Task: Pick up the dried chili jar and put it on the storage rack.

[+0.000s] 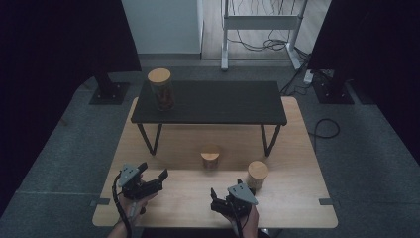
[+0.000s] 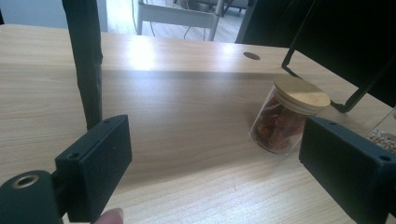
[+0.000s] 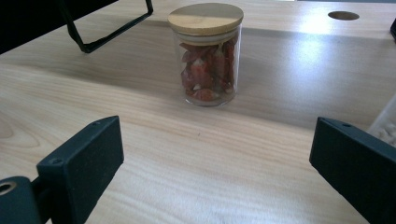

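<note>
While both tongs hover low over the near edge of the wooden table (image 1: 292, 198), neither holds anything: the left tongs (image 1: 153, 174) stand with jaws wide apart and nothing between them, and the right tongs (image 1: 214, 194) are equally spread, bare table showing between their jaws in the right gripper view. Just beyond them, toward the middle of the table, stands the small jar of red pieces (image 3: 206, 53), upright with its long axis vertical and its bamboo lid (image 3: 205, 17) on top. From the right tongs it lies almost straight ahead, slightly left of the midline between the jaws, with clear table in between. From the left tongs (image 2: 215, 163) the same jar (image 2: 282, 123) sits off toward the right jaw and partly behind it, so that hand would have to swing across to face it. I judge the right hand the better placed of the two for a level grasp around the glass below the lid. A second lidded jar (image 1: 258, 174) stands close beside the right hand, nearer the right edge. Farther back, a tall jar (image 1: 161, 89) rests on the left end of the black shelf (image 1: 223, 101) that spans the far half of the table.
</note>
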Demonstrator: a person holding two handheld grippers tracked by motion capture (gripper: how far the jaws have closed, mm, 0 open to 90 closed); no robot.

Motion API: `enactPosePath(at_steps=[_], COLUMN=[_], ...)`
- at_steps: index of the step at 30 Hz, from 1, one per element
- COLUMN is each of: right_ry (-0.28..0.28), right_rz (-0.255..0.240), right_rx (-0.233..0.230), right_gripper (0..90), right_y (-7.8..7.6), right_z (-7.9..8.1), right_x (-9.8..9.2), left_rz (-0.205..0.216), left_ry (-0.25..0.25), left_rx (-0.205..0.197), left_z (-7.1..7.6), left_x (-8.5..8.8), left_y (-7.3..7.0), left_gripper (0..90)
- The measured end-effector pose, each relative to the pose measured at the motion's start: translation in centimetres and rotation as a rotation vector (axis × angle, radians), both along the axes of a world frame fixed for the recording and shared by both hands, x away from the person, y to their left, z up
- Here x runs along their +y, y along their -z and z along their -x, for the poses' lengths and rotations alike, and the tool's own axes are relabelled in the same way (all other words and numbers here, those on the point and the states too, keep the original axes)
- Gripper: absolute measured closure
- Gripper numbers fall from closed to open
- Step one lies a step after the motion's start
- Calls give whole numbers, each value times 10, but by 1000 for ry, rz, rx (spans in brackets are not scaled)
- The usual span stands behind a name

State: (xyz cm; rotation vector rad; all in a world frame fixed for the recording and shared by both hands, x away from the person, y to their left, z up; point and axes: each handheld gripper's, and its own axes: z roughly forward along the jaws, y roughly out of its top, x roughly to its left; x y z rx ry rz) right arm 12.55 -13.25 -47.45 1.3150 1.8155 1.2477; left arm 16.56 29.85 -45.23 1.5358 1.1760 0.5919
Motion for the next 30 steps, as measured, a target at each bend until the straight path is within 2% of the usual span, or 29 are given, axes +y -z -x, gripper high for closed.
enactPosePath(at_steps=[7,10,16,30], right_ry=[11,16,48,29], right_rz=[-28,-18,-6,16], right_rx=[30,33,44,63], right_gripper=[25,25,23,12], right_y=[-2,-2,-4,-5], right_z=[-14,-17,-24,-42], right_x=[3,8,16,21], left_rz=[5,16,12,3], left_ry=[1,1,5,8], left_rx=[5,5,2,17], left_z=[-2,-2,-2,-4], left_x=[1,2,0,-2], left_y=[1,2,1,4], left_gripper=[90,90,90,90])
